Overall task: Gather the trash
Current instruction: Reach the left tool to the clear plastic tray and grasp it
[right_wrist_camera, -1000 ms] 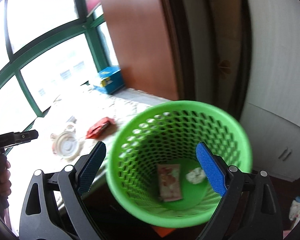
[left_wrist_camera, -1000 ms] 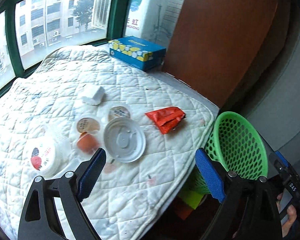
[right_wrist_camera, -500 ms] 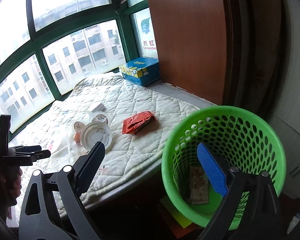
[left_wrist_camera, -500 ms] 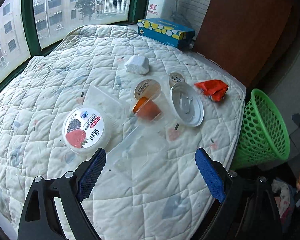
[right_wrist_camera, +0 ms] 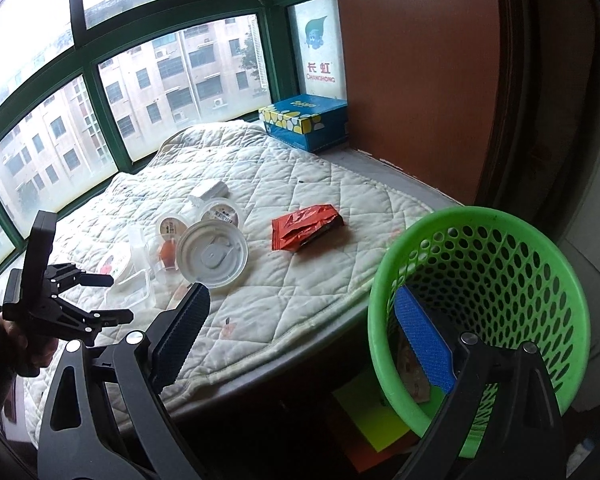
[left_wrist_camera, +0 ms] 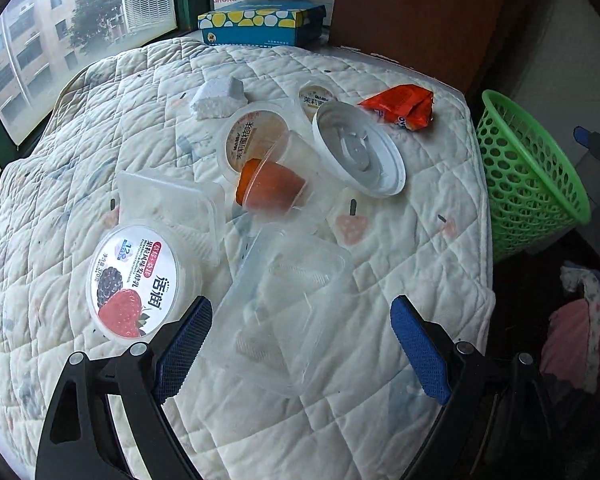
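Observation:
Trash lies on a white quilted pad: a clear plastic tray, a yogurt tub, a second clear tray, an orange jelly cup, a white lid, two small sealed cups, a white foam block and a red wrapper. My left gripper is open, its jaws on either side of the clear tray, just above it. My right gripper is open and empty beside the green basket, its right finger over the rim.
A blue tissue box stands at the pad's far edge by the window. A brown cabinet panel rises behind the basket. Wrappers lie in the basket bottom. Clothes lie on the floor at right.
My left gripper has moved left and down over the pad, closing in on the clear tray. My right gripper has pulled back from over the basket and turned toward the table.

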`<action>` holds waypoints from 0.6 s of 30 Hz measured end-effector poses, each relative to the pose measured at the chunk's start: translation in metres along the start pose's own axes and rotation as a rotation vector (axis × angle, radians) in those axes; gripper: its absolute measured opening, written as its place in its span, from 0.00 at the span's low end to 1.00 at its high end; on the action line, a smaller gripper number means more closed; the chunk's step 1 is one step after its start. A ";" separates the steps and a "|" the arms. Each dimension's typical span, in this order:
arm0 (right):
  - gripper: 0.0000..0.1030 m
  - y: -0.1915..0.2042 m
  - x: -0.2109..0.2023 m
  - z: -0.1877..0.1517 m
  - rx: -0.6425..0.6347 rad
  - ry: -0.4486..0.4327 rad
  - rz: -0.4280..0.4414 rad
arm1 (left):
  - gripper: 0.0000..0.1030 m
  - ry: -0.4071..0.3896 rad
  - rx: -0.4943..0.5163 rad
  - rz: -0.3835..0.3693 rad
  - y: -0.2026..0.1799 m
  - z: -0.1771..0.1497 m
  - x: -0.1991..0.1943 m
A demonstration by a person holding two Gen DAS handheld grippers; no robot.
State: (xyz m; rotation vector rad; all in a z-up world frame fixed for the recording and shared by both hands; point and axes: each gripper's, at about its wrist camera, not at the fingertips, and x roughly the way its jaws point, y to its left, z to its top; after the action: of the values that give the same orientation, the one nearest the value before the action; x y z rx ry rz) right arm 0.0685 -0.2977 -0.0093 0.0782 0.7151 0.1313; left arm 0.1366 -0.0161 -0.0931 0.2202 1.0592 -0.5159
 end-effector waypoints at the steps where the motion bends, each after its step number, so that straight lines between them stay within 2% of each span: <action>1: 0.90 0.002 0.002 0.000 -0.004 0.005 0.001 | 0.85 0.007 0.007 0.001 0.001 0.000 0.002; 18: 0.90 0.021 0.030 0.003 -0.029 0.060 0.050 | 0.85 0.005 0.044 0.010 0.004 0.007 0.009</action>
State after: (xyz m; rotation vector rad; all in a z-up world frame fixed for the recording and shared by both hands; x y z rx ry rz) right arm 0.0904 -0.2727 -0.0241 0.0649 0.7716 0.1920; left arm 0.1478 -0.0185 -0.0981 0.2656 1.0522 -0.5306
